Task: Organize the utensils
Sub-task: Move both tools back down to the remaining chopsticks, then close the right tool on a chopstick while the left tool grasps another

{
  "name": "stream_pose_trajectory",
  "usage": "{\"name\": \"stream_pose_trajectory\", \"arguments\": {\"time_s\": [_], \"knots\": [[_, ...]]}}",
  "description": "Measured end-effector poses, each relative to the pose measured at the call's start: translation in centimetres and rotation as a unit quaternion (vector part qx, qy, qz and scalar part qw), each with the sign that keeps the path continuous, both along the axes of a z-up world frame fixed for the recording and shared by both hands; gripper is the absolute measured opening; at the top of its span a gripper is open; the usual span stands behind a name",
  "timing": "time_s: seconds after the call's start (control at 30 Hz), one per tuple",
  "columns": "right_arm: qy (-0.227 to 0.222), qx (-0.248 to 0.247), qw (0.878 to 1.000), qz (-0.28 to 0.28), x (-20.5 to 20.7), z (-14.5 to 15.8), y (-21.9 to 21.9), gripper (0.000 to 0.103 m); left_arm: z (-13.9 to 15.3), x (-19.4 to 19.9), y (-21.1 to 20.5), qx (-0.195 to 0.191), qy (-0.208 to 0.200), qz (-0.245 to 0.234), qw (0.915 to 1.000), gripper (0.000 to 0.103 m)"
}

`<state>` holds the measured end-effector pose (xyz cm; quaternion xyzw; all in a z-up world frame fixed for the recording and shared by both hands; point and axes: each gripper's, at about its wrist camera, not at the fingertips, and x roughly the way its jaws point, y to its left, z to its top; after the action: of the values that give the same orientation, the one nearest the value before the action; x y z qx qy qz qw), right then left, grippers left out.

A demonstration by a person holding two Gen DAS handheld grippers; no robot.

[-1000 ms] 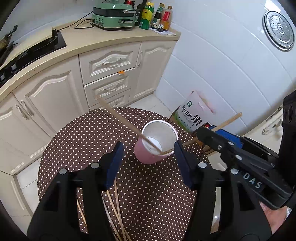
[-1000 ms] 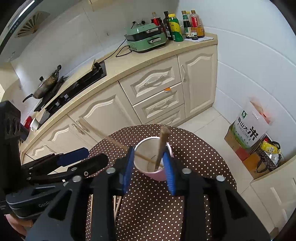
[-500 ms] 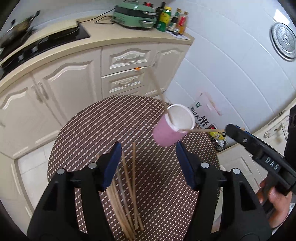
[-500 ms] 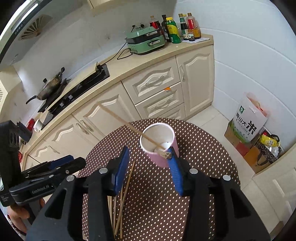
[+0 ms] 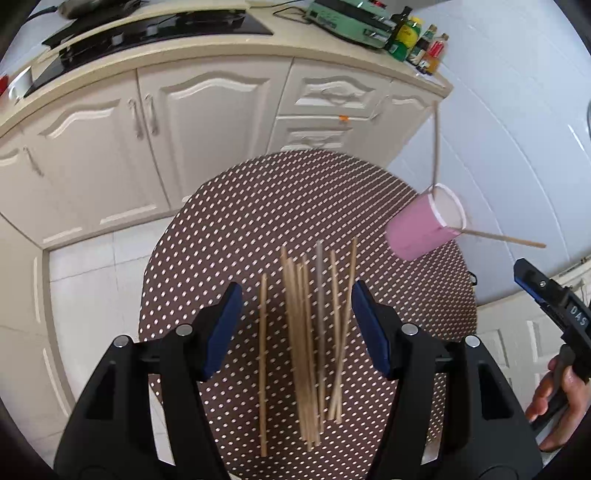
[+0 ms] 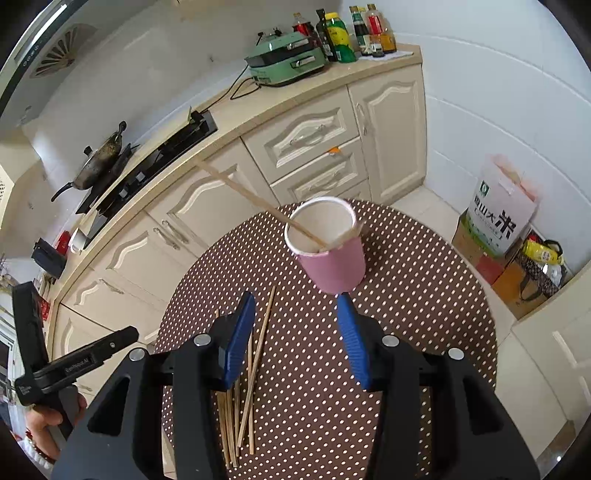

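Note:
Several loose wooden chopsticks (image 5: pixel 303 350) lie side by side on the brown dotted round table (image 5: pixel 240 221). My left gripper (image 5: pixel 296 291) hangs open right above them, its blue pads straddling the bundle without touching it. A pink paper cup (image 5: pixel 417 232) stands to the right with two chopsticks (image 5: pixel 436 147) leaning out of it. In the right wrist view the cup (image 6: pixel 332 262) sits just beyond my right gripper (image 6: pixel 296 299), whose jaws are opening with nothing between them. The loose chopsticks (image 6: pixel 255 354) lie under its left finger.
Cream cabinets (image 6: pixel 314 140) curve round behind the table, under a counter with a black hob (image 5: pixel 155 26), a wok (image 6: pixel 99 162), a green appliance (image 6: pixel 284 62) and bottles (image 6: pixel 340 33). A rice bag (image 6: pixel 498 210) and boxes stand on the floor at the right.
My left gripper swung left from over the cup to over the loose chopsticks. My right gripper let go of a chopstick into the cup, drew back a little and widened.

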<state>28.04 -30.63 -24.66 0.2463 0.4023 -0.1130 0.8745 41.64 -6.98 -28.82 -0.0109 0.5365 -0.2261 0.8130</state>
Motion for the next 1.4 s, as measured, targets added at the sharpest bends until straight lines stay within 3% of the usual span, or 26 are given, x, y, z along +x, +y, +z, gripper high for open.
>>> {"name": "stream_pose_trajectory", "arguments": {"time_s": [0.37, 0.87, 1.13, 1.4], "knots": [[0.042, 0.014, 0.997, 0.063, 2.4, -3.7, 3.6, 0.044, -5.2, -0.8, 0.1, 0.044, 0.044, -0.008, 0.9980, 0.061], [0.115, 0.039, 0.986, 0.117, 8.5, -9.7, 5.1, 0.040, -10.7, 1.6, -1.3, 0.084, 0.084, -0.005, 0.9929, 0.060], [0.163, 0.050, 0.977, 0.129, 12.4, -12.9, 5.0, 0.027, -12.5, 3.8, -2.9, 0.100, 0.094, -0.018, 0.9904, 0.036], [0.199, 0.059, 0.970, 0.130, 15.2, -14.9, 4.4, 0.018, -12.9, 5.2, -3.4, 0.110, 0.088, -0.025, 0.9898, 0.032]]}}
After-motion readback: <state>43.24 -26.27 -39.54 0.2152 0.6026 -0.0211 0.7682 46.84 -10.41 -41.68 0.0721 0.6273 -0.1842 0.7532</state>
